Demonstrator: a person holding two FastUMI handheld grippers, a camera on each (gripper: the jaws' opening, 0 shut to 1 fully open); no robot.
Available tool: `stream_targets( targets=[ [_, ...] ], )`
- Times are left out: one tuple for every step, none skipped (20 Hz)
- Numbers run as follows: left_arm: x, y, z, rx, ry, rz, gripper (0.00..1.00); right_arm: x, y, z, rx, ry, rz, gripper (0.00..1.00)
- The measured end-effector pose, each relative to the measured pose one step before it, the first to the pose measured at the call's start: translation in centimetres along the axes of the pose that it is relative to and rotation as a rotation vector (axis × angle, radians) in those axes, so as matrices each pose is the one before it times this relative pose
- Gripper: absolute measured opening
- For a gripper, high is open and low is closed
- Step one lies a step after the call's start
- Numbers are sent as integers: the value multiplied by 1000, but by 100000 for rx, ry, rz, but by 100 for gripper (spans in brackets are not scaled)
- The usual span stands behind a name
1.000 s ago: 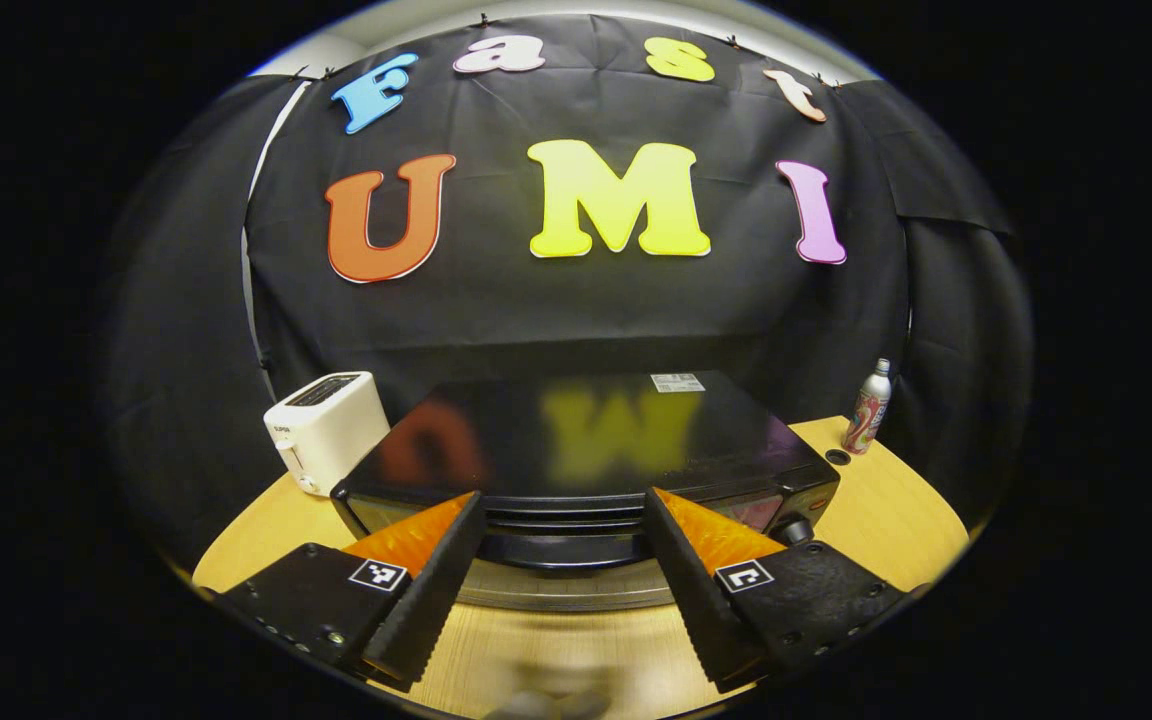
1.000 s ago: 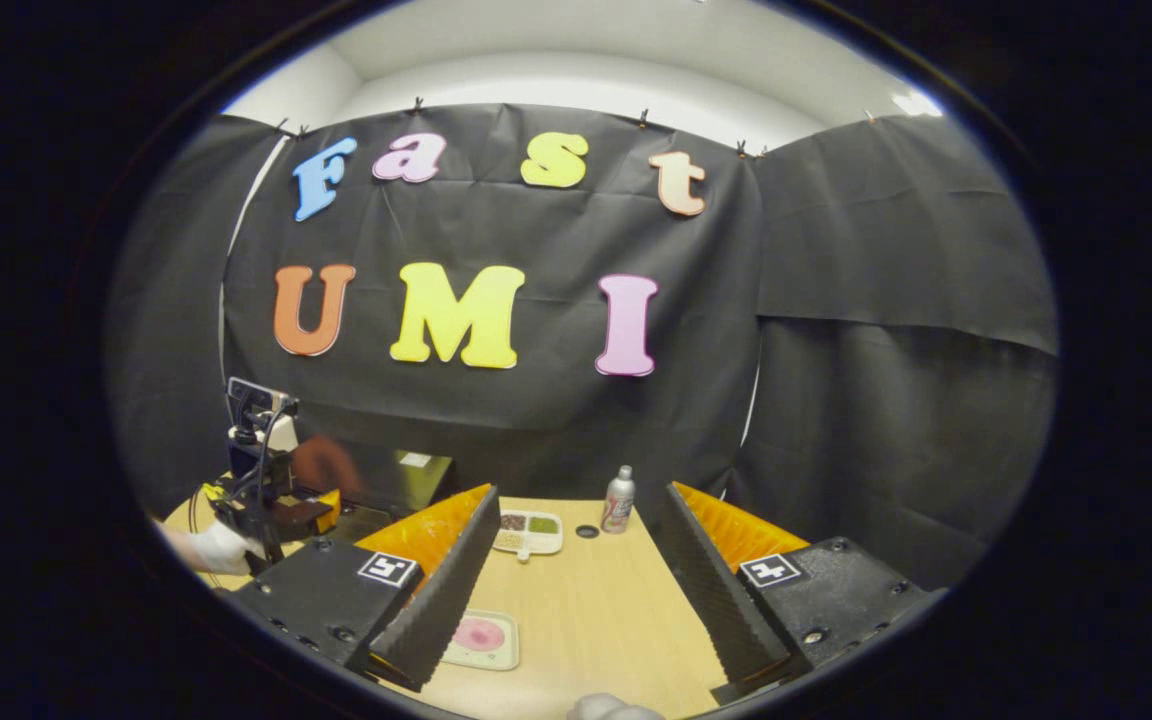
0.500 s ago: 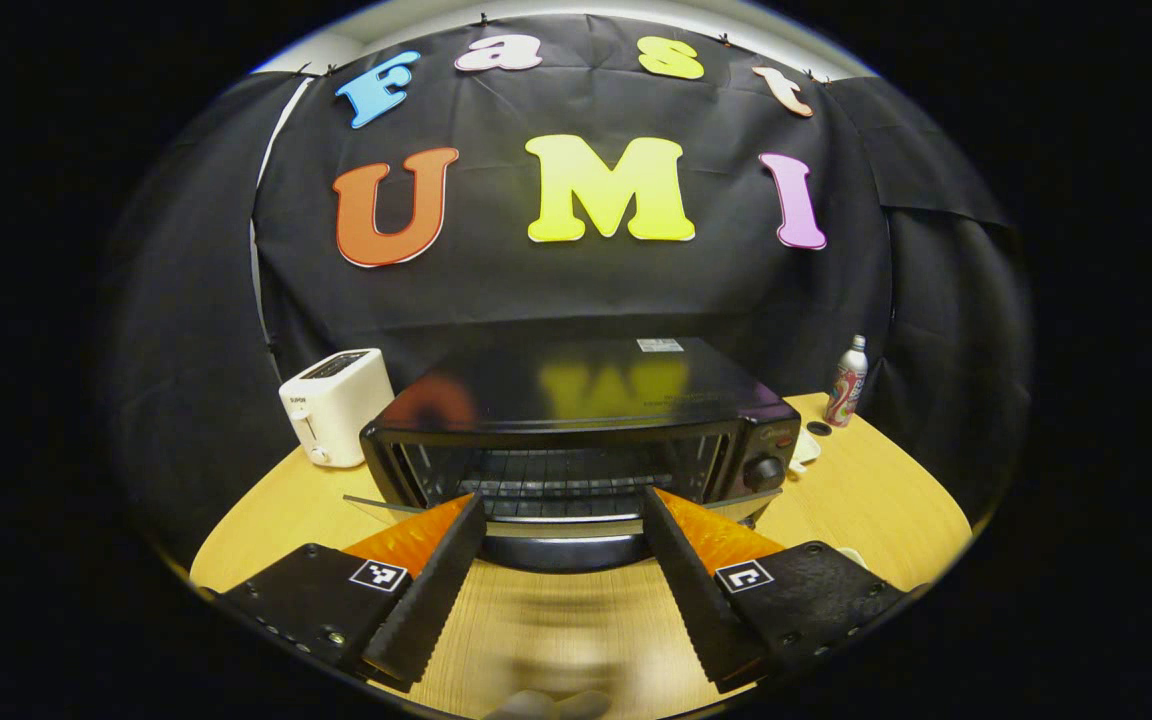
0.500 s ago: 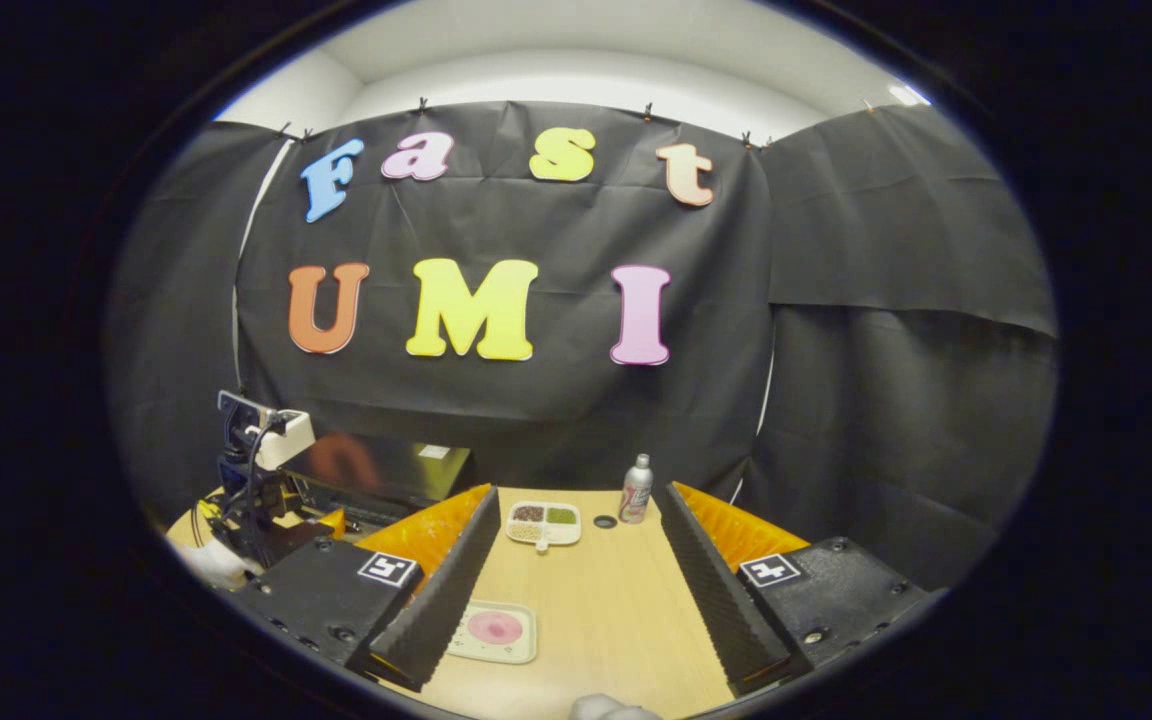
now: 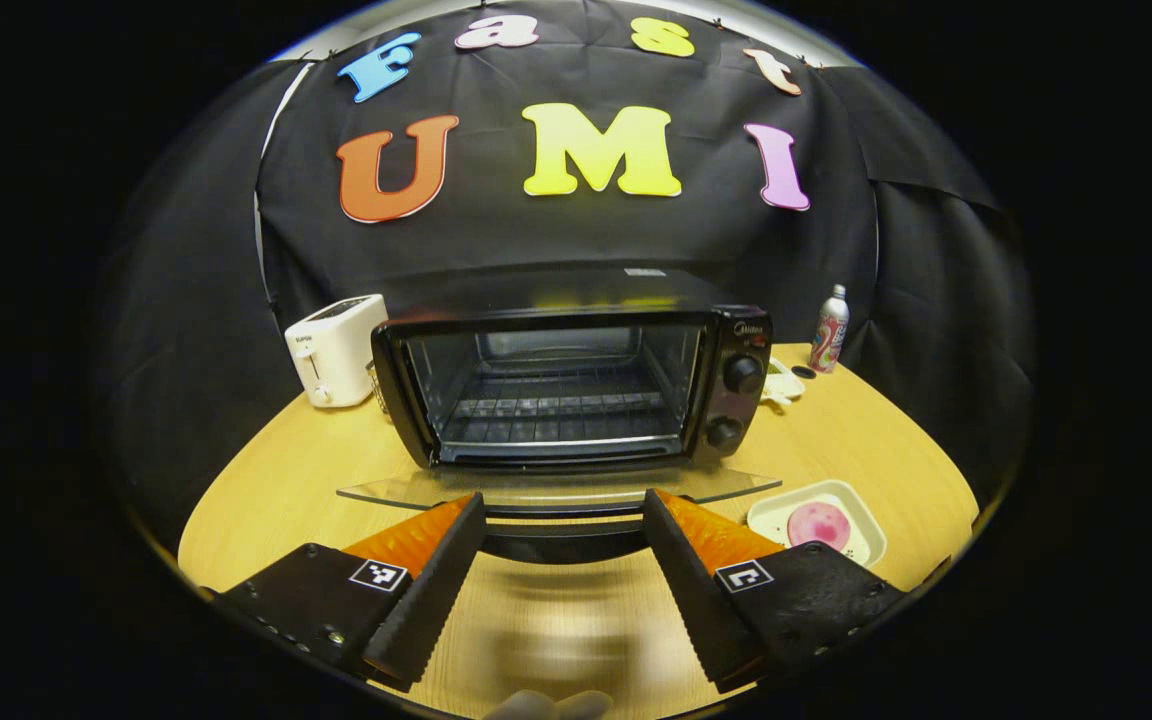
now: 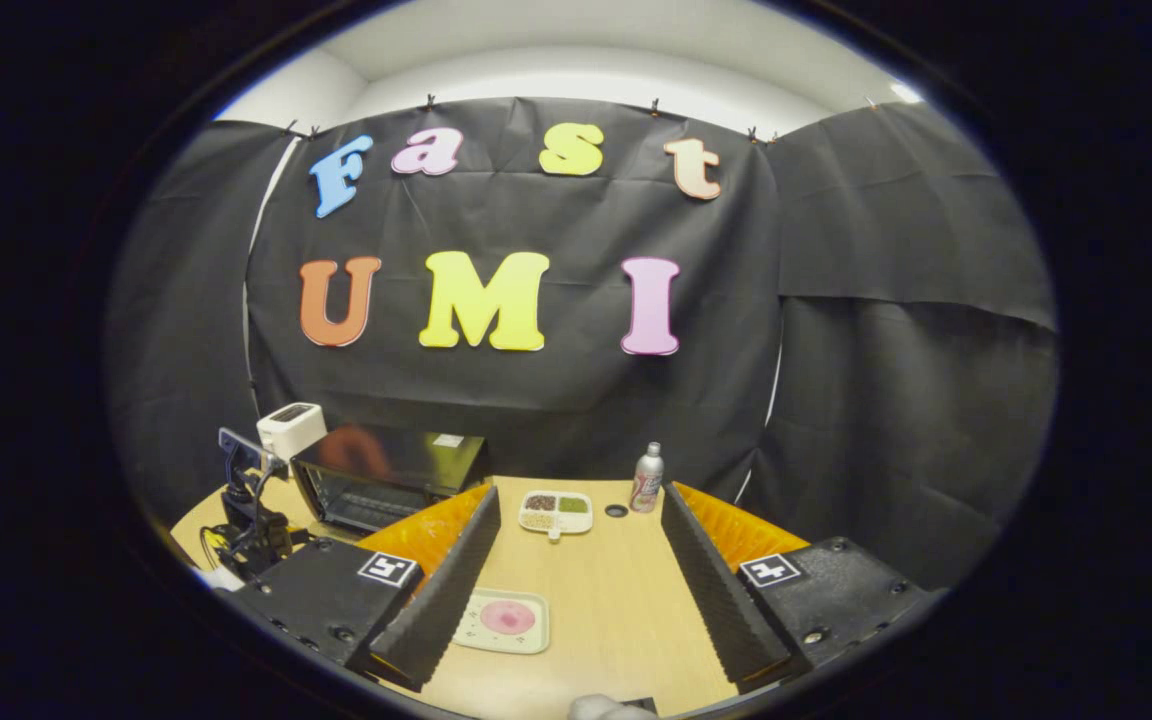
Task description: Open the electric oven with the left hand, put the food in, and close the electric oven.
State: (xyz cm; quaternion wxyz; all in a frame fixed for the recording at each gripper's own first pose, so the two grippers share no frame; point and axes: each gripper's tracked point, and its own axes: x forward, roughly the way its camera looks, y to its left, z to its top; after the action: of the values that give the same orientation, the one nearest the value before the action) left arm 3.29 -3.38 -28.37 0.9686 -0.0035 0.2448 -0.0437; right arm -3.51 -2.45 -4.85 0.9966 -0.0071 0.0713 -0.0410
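Now fully dropped flat: oven door [image 5: 556, 488], glass level above the desk [image 5: 866, 440], handle between the spread fingers of the left gripper [image 5: 561, 585], nothing pinched. Half-raised half a second ago. Electric oven [image 5: 576, 385] cavity open, rack exposed. Pink food on its tray [image 5: 818, 522] near the desk's right front edge. Right gripper [image 6: 581, 590] spread wide, empty, above the desk

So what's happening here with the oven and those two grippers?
A person holds a gripper in each hand at a round wooden table. The black electric oven has its glass door folded down flat, and its wire rack is bare. The left gripper is open just in front of the door. The right gripper is open above the pink food on a pale square tray, which is not yet picked up.
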Motion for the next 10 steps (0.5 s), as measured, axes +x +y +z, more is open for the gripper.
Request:
stream_targets(
  targets=[
    [-151,-41,-806,-415,1791,-31,96,-5,90,-121,-137,568,127,100],
    [-66,17,-926,-636,2089,8,96,-10,53,-215,2,268,-107,100],
    [-22,-120,-917,-255,1834,-5,96,-2,84,-67,35,355,91,100],
    [115,-129,-797,-180,1830,-86,96,43,57,-167,-81,321,35,100],
    [154,-78,-911,108,2175,-15,96,-32,25,-135,-359,404,-42,100],
    [119,-68,-937,-161,2812,-148,96,-11,-82,-153,-290,210,-294,100],
    [240,43,-766,-2297,2389,-147,96,-96,-34,-57,-303,290,-123,100],
    [257,-36,-239,-3049,794,-32,96,-15,-87,-279,-343,589,-23,100],
    [502,13,-560,-1949,2423,-47,96,-95,-153,-115,-214,433,-241,100],
    [310,113,-857,-1208,3952,208,96,-38,-265,-236,-191,481,-638,100]
  ],
)
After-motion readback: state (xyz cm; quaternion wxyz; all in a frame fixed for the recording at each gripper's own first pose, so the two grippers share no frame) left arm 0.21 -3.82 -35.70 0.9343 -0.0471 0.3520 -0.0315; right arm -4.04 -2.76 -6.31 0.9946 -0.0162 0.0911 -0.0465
